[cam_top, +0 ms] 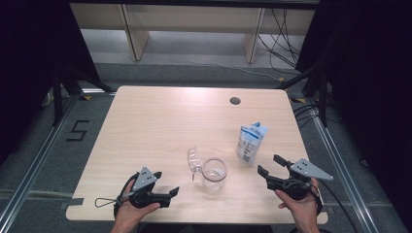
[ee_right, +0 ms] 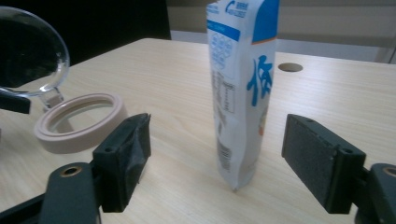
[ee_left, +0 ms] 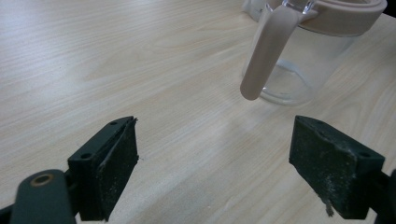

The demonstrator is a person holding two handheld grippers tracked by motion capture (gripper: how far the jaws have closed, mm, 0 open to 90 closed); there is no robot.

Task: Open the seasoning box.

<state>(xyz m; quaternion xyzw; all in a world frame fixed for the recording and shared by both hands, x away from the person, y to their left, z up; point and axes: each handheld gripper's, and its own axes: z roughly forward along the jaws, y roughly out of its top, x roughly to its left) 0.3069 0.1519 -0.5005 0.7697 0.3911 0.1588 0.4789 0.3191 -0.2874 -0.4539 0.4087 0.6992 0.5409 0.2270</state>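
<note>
The blue-and-white pouch [cam_top: 251, 142] stands upright on the tabletop [cam_top: 155, 126], just right of the clear pitcher [cam_top: 214, 175], its long axis vertical. The right hand-held gripper [cam_top: 268, 165], the nearer one, sits just in front of the pouch, jaws wide and empty. The left hand-held gripper [cam_top: 167, 193] rests left of the pitcher, likewise wide open and empty.

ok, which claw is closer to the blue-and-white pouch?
Right. The right claw sits open just in front of the pouch, pointing at it. The left claw is across the table, beyond the clear jar.
</note>
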